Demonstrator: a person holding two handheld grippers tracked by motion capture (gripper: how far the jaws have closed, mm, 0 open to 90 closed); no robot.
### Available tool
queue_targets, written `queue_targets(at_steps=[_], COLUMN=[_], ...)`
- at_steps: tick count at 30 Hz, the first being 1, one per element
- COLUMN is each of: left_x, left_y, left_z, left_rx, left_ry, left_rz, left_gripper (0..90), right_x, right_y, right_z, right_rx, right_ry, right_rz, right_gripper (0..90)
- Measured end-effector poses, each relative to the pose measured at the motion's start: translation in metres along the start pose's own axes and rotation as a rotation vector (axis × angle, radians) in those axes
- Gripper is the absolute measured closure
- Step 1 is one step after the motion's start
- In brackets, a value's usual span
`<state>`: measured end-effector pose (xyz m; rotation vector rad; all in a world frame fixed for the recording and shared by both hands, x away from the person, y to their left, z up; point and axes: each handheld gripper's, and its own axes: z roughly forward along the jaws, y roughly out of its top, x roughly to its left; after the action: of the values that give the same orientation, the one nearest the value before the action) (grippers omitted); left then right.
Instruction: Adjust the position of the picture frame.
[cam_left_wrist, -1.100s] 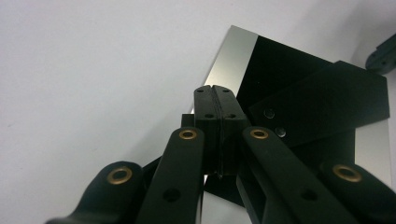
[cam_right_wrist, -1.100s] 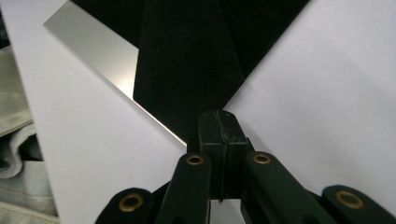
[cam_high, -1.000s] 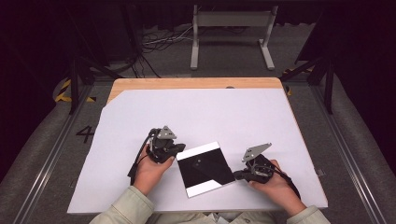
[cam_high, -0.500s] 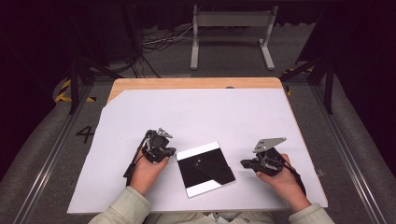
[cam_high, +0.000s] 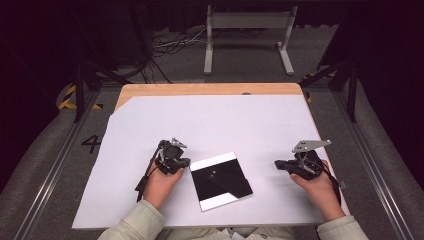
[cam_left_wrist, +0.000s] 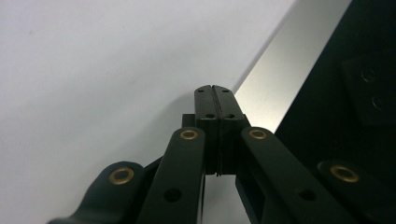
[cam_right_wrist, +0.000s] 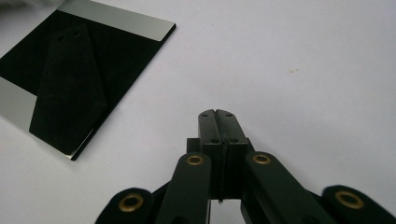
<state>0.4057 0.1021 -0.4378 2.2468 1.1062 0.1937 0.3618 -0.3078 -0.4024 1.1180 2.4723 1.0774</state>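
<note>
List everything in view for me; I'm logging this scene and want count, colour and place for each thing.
panel: one, black with pale strips at two ends, flat on the sheet between the two grippers
sheet: one, white, covering most of the table
table: one, light wood, far edge bare beyond the sheet
stand: one, grey, on the floor beyond the table
cables: several, dark and pale, on the floor left of the stand
left gripper: one, black, shut, at the panel's left edge
right gripper: one, black, shut, right of the panel and apart from it
hands: two, near edge, pale sleeves
</note>
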Motion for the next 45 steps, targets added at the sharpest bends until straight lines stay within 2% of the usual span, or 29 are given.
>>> queue_targets(at_steps=[2,6,16,22,25,31,37,43,45], left_x=[0.000,-0.003,-0.022,-0.017,-0.018,-0.015,-0.014,-0.013,-0.012], left_y=[0.001,0.004,0.021,0.021,0.022,0.018,0.011,0.007,0.007], left_z=[0.002,0.006,0.028,0.030,0.025,0.002,-0.027,-0.039,-0.040], left_rx=[-0.013,-0.030,-0.084,-0.106,-0.131,-0.163,-0.185,-0.195,-0.195], left_ry=[-0.005,-0.013,-0.075,-0.120,-0.124,-0.075,-0.037,-0.006,-0.010], left_rz=[-0.017,-0.020,-0.001,-0.020,-0.012,0.019,0.083,0.129,0.135], left_gripper=[90.0,90.0,90.0,90.0,90.0,90.0,86.2,80.1,78.1], right_x=[0.001,0.004,0.009,0.012,0.013,0.014,0.017,0.022,0.024], right_y=[0.000,0.000,-0.004,-0.004,-0.004,-0.003,-0.002,0.002,0.004], right_z=[-0.001,-0.001,-0.007,-0.008,-0.008,-0.010,-0.012,-0.016,-0.018], right_rx=[-0.002,-0.001,-0.002,0.000,-0.001,-0.002,-0.003,-0.007,0.000], right_ry=[-0.002,0.008,0.009,0.014,0.015,0.020,0.007,0.008,0.013], right_rz=[-0.002,-0.014,-0.015,-0.023,-0.023,-0.028,-0.047,-0.065,-0.079], right_gripper=[90.0,90.0,90.0,90.0,90.0,90.0,90.0,90.0,88.9])
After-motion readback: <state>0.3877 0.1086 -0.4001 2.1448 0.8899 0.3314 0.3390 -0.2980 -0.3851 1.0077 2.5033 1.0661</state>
